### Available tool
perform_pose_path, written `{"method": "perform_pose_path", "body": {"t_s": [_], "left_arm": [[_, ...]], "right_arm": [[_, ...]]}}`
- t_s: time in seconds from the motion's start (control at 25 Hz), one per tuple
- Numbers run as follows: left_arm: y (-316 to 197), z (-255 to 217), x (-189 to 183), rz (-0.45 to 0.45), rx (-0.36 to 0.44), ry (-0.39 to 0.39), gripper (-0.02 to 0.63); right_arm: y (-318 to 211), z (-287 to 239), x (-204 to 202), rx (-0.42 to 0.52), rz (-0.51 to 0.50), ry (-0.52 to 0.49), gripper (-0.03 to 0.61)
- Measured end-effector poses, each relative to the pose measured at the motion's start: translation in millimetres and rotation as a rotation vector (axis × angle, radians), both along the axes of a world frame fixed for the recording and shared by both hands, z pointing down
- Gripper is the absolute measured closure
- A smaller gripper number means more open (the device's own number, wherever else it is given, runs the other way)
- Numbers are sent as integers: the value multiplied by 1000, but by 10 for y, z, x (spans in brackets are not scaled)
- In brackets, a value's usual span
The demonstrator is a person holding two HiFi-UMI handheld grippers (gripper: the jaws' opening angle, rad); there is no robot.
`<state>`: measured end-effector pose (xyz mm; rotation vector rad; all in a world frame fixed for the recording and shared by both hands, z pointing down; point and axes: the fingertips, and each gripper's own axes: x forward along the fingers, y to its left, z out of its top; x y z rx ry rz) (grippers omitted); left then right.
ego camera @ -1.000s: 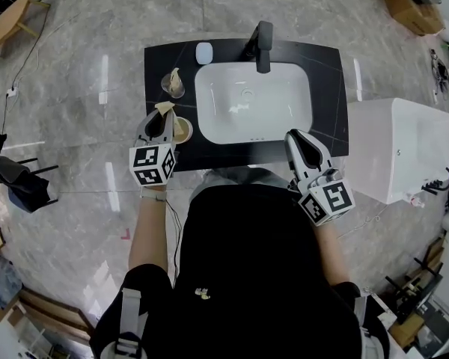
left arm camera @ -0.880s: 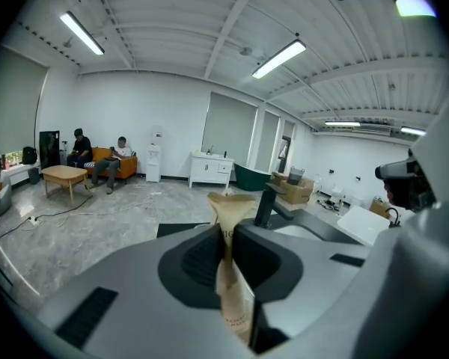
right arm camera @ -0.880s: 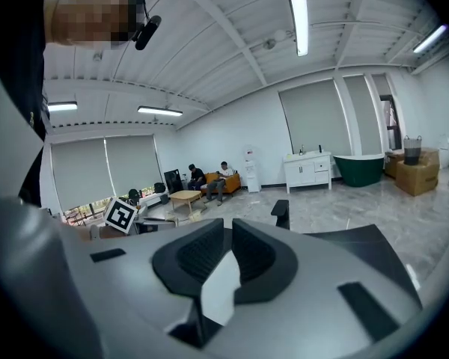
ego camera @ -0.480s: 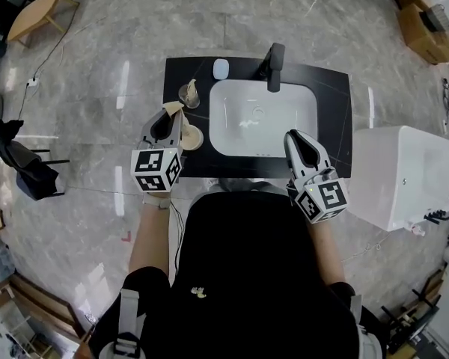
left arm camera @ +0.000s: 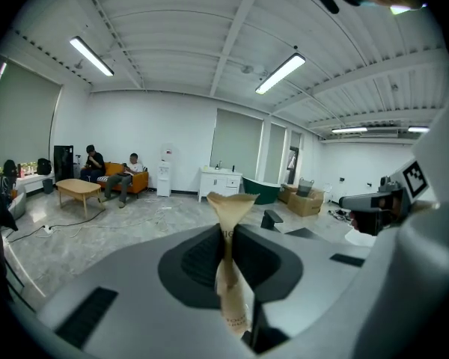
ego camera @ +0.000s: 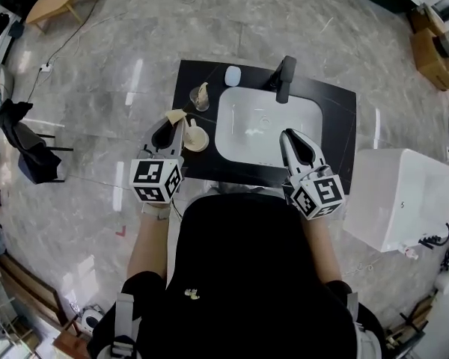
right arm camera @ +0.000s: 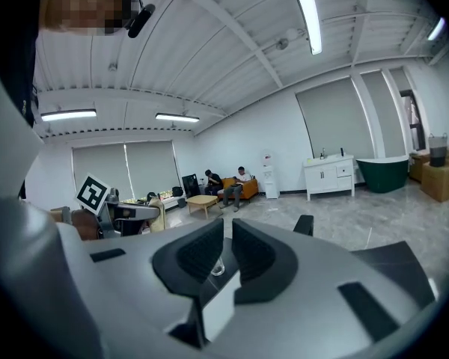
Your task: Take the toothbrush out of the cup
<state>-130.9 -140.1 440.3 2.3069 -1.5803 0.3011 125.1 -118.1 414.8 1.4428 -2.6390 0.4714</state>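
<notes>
My left gripper (ego camera: 171,123) is shut on a toothbrush in a tan paper wrapper (ego camera: 176,115). In the left gripper view the wrapped toothbrush (left arm camera: 230,290) stands upright between the pads, its flared top above them, with that gripper (left arm camera: 226,239) raised and aimed across the room. The beige cup (ego camera: 197,138) sits on the black counter (ego camera: 337,129) just right of that gripper, apart from the toothbrush. My right gripper (ego camera: 291,135) hovers over the sink's right front edge, shut and holding nothing. In the right gripper view its jaws (right arm camera: 227,239) are together.
A clear glass (ego camera: 200,99) holding another wrapped item stands at the counter's back left, also visible as the glass (right arm camera: 218,266) past the right jaws. White basin (ego camera: 248,146), black tap (ego camera: 286,77), soap dish (ego camera: 233,75). A white box (ego camera: 400,193) stands at the right.
The left gripper has risen with the wrapped toothbrush, which has come up out of the beige cup. The right gripper has drifted a little over the sink's edge.
</notes>
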Motion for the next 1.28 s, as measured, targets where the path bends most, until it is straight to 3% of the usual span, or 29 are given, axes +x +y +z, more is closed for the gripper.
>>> {"method": "perform_pose_path", "body": {"t_s": [0.6,0.92,1.28], "left_arm": [[718,115,-691,-246,-68,6,563],[1175,195,-967,-388,-124,17,563],[1521,413,-1162,-496,-207,12,563]], "right_arm": [[-420,188,-784,-38,-226,-25,525],[-766,350,-1184,-55,-336,20,522],[-1052,914,-1591,-112,-443,100,412]]}}
